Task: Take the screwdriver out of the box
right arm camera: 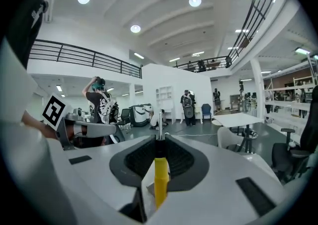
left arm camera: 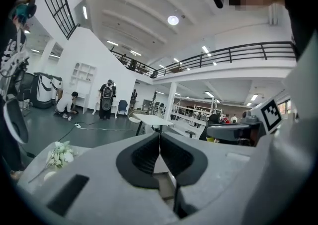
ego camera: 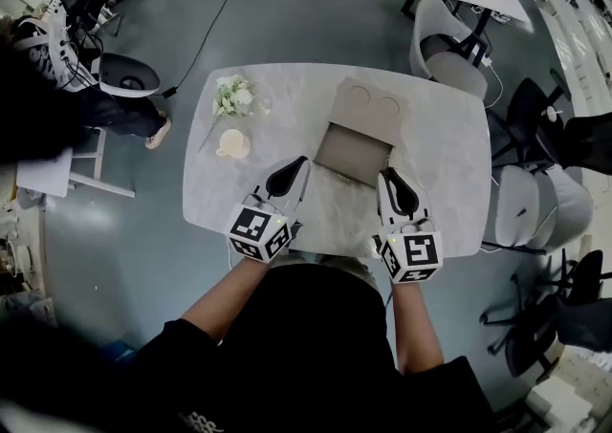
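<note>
Clamping the screwdriver (right arm camera: 160, 182), the right gripper (right arm camera: 159, 142) has the yellow handle lying along its jaws, shaft poking past the tips. Left gripper (left arm camera: 159, 137) is closed, empty.

No legible word, number or brand anywhere. Only black-and-white square code patterns, not text, on the white cubes of the grey, black-padded left gripper (ego camera: 303, 162) at 7 o'clock and right gripper (ego camera: 384, 173) at 5 o'clock. White print on the black shirt (ego camera: 196, 419) at 7 o'clock: too faint to read.

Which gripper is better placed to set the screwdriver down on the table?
The right gripper: its jaws clamp the yellow-handled screwdriver. The left gripper is shut and empty.
</note>
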Tool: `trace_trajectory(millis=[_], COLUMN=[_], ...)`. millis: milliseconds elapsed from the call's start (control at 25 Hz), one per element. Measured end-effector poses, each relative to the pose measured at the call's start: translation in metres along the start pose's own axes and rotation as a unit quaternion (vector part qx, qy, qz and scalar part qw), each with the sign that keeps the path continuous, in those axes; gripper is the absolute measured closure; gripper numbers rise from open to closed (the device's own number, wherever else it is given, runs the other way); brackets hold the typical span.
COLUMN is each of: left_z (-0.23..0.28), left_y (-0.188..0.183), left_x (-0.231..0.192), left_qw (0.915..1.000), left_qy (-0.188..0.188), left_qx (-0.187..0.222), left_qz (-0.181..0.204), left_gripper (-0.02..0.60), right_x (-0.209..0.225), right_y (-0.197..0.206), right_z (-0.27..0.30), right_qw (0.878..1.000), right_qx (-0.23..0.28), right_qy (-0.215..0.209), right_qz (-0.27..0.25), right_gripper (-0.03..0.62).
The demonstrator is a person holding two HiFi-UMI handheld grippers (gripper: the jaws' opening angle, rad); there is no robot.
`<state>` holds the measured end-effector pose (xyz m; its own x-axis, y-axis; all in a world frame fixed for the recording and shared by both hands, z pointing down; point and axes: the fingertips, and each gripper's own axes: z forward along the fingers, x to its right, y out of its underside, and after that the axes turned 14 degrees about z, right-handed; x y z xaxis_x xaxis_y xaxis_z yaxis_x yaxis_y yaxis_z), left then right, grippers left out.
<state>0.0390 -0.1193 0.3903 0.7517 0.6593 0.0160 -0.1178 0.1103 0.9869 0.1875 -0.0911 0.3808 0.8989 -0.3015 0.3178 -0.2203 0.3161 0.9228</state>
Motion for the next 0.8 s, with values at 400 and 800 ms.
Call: trace_trajectory(millis=[400, 800], left_z=[-0.036, -0.035], left_y=[-0.013, -0.025], left_x=[-0.03, -0.05], left_qw=[0.9996, 0.999], left_qy=[0.023, 0.027], left_qx=[0.015, 0.03], left_qz=[0.01, 0.017], left_gripper=[0.565, 0.565], right_x=[-0.04, -0.06], right_y=[-0.006, -0.013], right_z=[-0.007, 0.003], right_qw=[0.998, 0.997], right_qx=[0.037, 0.045], right_qy=[0.053, 0.054], right_qz=[-0.002, -0.02], right_gripper=[0.536, 0.536])
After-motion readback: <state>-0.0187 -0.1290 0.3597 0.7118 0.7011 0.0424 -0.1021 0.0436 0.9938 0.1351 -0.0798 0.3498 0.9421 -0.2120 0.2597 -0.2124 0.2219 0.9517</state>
